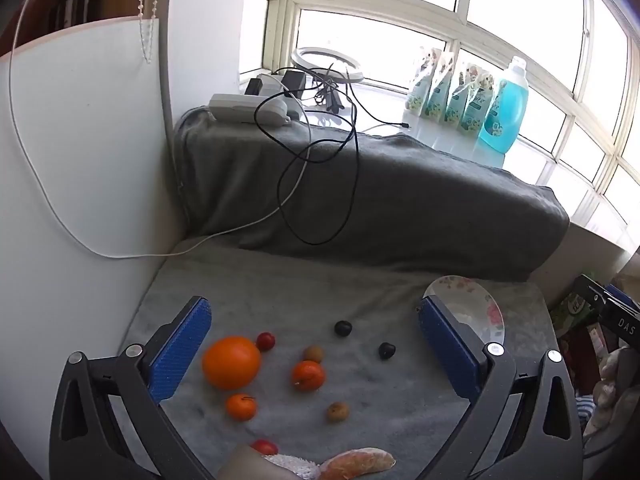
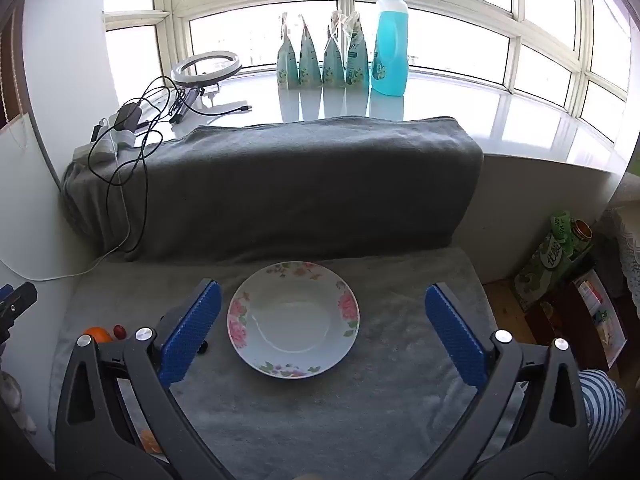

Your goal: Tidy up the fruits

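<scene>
Nearest the lens, left gripper spread wide, blue pads far apart, nothing clamped; same for right gripper, gaping and empty above the plate. Plate: white, shallow, pink and green flowers round the rim, nothing inside, flat on the grey blanket. Fruit all loose on that blanket, left of the plate and well apart from it. Large orange, smooth and bright, just beside the left pad; small red fruit touching or almost touching its far edge. Two mandarins, one with a dark stem near the orange, one more central. Two brownish round fruits, dull-skinned. Two dark, almost black fruits farther out, toward the plate. Another red fruit and a peeled orange piece at the bottom edge, partly cut off. Behind, blanket draped over a raised back, cables trailing across; on the windowsill, four pouches and a blue bottle.
</scene>
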Available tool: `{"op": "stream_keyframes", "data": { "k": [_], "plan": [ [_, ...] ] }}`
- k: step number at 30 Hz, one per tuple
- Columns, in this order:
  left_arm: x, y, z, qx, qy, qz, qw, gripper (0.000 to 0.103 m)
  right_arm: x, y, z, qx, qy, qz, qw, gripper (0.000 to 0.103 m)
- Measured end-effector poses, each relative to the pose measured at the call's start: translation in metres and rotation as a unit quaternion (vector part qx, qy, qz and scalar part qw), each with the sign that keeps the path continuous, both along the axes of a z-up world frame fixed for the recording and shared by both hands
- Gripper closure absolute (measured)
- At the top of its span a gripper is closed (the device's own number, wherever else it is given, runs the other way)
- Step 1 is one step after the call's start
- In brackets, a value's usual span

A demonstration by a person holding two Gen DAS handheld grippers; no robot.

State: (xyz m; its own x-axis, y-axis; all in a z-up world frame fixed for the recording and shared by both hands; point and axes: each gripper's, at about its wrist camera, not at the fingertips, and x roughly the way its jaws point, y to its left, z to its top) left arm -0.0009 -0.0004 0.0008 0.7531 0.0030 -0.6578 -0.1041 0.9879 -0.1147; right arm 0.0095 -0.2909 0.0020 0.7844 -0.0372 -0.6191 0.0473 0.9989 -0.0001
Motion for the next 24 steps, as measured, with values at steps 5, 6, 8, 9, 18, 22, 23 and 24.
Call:
{"op": "stream_keyframes", "data": {
  "k": [5,6,8,9,18,22,23,24],
  "plan": [
    [-0.0069,-0.0012,-0.0008,-0.008,-0.008,-0.002,0.9999,0.001,-0.0041,-0.0007,0.0036,0.0,-0.001,-0.001,1.0,0.0],
    [-0.0046,-0.0049,-0.001,-0.004,-0.003,-0.001,1.0,0.001,-0.004,-0.0005,0.0038,0.0,-0.001,-0.001,1.0,0.0],
    [-0.0025,0.0008,-0.0001,-0.011,0.001,-0.003,0.9999,0.001,-0.0032,-0.0003,0.0037,0.0,0.0,0.0,1.0,0.0],
    [-0.0016,0.0029,-0.0001,-0.014,0.002,-0.005,0.9999,0.001,-0.0034,-0.0022,0.0078,0.001,0.0,0.0,1.0,0.0],
    [-0.0017,-0.0007,0.0043,-0.012,0.002,-0.008,0.9999,0.001,-0.0049,-0.0011,0.0057,0.004,-0.002,-0.003,1.0,0.0],
    [-0.0002,-0.0033,0.0051,-0.009,0.002,-0.009,0.9999,0.001,-0.0048,-0.0007,0.0061,0.004,-0.003,-0.003,1.0,0.0],
    [0.0004,-0.0034,0.0051,-0.009,0.002,-0.01,0.9999,0.001,-0.006,-0.0011,0.0069,0.005,-0.003,-0.003,1.0,0.0],
    [0.0006,-0.0038,0.0049,-0.008,0.003,-0.01,0.9999,0.001,-0.0056,-0.0009,0.007,0.005,-0.003,-0.003,1.0,0.0]
  ]
}}
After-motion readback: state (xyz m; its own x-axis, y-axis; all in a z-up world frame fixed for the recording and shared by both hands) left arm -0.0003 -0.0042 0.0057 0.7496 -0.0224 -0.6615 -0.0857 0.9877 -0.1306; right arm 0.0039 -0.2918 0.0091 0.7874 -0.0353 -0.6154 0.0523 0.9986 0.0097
